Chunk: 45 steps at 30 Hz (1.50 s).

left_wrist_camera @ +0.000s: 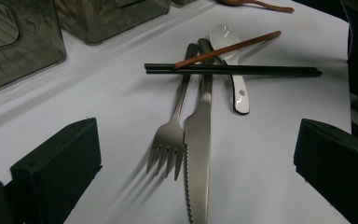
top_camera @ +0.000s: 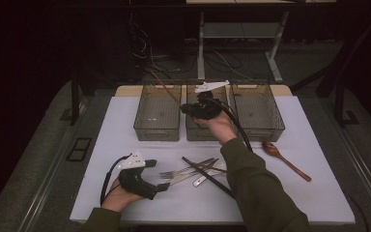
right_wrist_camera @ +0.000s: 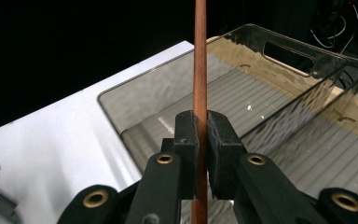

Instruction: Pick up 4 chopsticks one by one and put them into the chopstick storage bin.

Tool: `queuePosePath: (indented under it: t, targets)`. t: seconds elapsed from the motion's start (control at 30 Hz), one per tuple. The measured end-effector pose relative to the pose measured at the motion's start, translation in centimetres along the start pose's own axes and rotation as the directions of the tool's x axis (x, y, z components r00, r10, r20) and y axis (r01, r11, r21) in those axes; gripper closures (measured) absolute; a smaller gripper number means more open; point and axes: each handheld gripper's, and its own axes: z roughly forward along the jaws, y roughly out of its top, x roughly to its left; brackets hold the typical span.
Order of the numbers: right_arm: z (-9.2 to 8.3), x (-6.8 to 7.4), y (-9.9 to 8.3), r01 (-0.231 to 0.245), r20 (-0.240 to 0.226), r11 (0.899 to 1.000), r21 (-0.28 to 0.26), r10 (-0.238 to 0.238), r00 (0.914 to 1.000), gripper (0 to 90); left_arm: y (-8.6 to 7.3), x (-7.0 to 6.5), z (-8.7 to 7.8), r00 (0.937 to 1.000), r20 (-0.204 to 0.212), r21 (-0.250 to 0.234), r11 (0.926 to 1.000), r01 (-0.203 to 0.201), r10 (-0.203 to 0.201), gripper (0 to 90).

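My right gripper (top_camera: 199, 109) is shut on a reddish-brown chopstick (top_camera: 166, 92) and holds it in the air over the left grey bin (top_camera: 156, 131). In the right gripper view the jaws (right_wrist_camera: 202, 126) pinch the chopstick (right_wrist_camera: 199, 56) upright above that bin's rim (right_wrist_camera: 168, 62). My left gripper (top_camera: 157, 179) rests open near the table's front left, facing a cutlery pile. Between its jaws (left_wrist_camera: 196, 140) lie a fork (left_wrist_camera: 168, 140) and a knife (left_wrist_camera: 198, 154), untouched. Farther off, two black chopsticks (left_wrist_camera: 233, 70), a second brown chopstick (left_wrist_camera: 228, 49) and a white spoon (left_wrist_camera: 237, 91) cross each other.
Three translucent grey bins stand in a row at the back; the middle one (top_camera: 200, 131) and the right one (top_camera: 257, 112) are beside the left one. A wooden spoon (top_camera: 286, 160) lies at the right of the white table (top_camera: 121, 121). Cables and desk legs sit beyond the table.
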Motion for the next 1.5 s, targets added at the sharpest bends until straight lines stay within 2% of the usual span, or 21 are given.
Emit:
queuePosePath:
  t: [0.1,0.13,0.17,0.2,0.3,0.6,0.83,1.0,1.1,1.3,1.33,1.43,1.5]
  targets:
    - [1.6,0.0,0.7,-0.015,0.000,1.000,0.002,0.015,0.9999,83.0,0.0,0.0,0.0,1.0000,0.000,-0.004,1.0000,-0.003,0.003,0.0]
    - [1.6,0.0,0.7,-0.015,0.000,1.000,0.002,0.015,0.9999,83.0,0.0,0.0,0.0,1.0000,0.000,-0.003,1.0000,-0.003,0.003,0.0]
    - [2.5,0.1,1.0,-0.017,0.001,1.000,0.004,0.017,0.9999,82.9,0.0,0.0,0.0,1.0000,-0.002,-0.003,1.0000,-0.002,0.002,0.0]
    - [2.5,0.1,1.0,-0.017,0.001,1.000,0.004,0.017,0.9999,82.9,0.0,-0.1,0.0,1.0000,-0.001,-0.006,1.0000,0.000,0.000,0.0]
    - [4.1,0.5,1.6,-0.013,0.012,1.000,0.013,0.012,0.9999,82.9,0.0,0.0,-0.1,1.0000,0.001,-0.010,1.0000,-0.001,0.001,0.0]
    - [6.6,1.2,2.9,-0.015,0.022,0.999,0.032,0.014,0.9996,82.9,0.1,0.0,-0.1,1.0000,0.001,-0.009,0.9999,-0.004,0.004,0.0]
    - [9.1,2.2,3.5,-0.009,0.023,0.998,0.067,0.007,0.9997,82.8,0.1,-0.1,-0.1,0.9999,0.001,-0.009,0.9999,-0.014,0.014,0.0]
    - [9.9,2.5,3.3,0.004,0.035,0.994,0.110,-0.008,0.9993,82.8,0.1,-0.2,-0.1,0.9998,0.006,-0.005,0.9998,-0.018,0.018,0.0]
    - [10.2,2.3,2.9,-0.019,0.050,0.989,0.144,0.011,0.9987,82.7,0.1,-0.2,-0.1,0.9998,0.008,-0.003,0.9998,-0.020,0.020,0.0]
    - [10.5,2.1,2.6,-0.025,0.063,0.984,0.177,0.014,0.9979,82.4,0.1,-0.2,0.0,0.9997,0.015,0.007,0.9997,-0.022,0.022,0.0]
    - [10.5,2.1,2.5,-0.027,0.057,0.983,0.183,0.017,0.9982,81.5,0.1,-0.2,0.0,0.9996,0.015,0.009,0.9997,-0.023,0.023,0.0]
    - [10.6,2.2,2.5,-0.025,0.053,0.980,0.196,0.015,0.9985,69.7,0.1,-0.2,0.0,0.9996,0.016,0.006,0.9997,-0.022,0.022,0.0]
    - [10.5,2.0,2.5,-0.045,0.039,0.979,0.197,0.039,0.9985,62.3,0.1,-0.2,0.0,0.9996,0.016,0.007,0.9997,-0.023,0.023,0.0]
